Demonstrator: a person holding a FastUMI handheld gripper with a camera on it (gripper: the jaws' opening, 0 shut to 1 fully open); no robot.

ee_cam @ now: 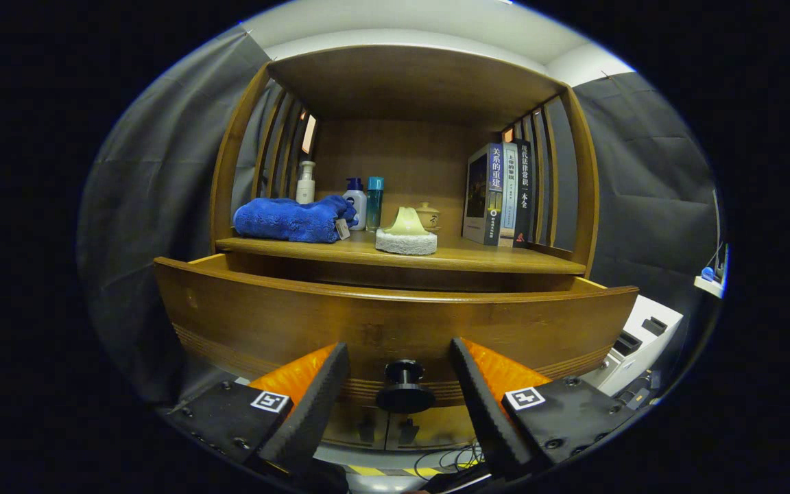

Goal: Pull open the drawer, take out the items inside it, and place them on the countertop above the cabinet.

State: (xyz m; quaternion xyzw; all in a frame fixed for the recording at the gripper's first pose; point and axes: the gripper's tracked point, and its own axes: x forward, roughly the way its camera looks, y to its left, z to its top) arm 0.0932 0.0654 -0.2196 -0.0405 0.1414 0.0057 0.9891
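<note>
Tongs (400, 357) spread apart, flanking drawer (395, 322) knob (404, 389) untouched; drawer front pulled proud of countertop (477, 257) edge.

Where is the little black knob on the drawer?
The knob sits on the drawer front, between the open gripper fingers, touching neither.

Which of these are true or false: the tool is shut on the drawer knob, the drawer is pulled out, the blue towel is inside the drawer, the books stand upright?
1. The tool is shut on the knob. False: its fingers stand open, the knob between them, untouched.
2. The drawer is pulled out. True.
3. The blue towel lies inside the drawer. False: it lies on the countertop.
4. The books stand upright. True.
</note>
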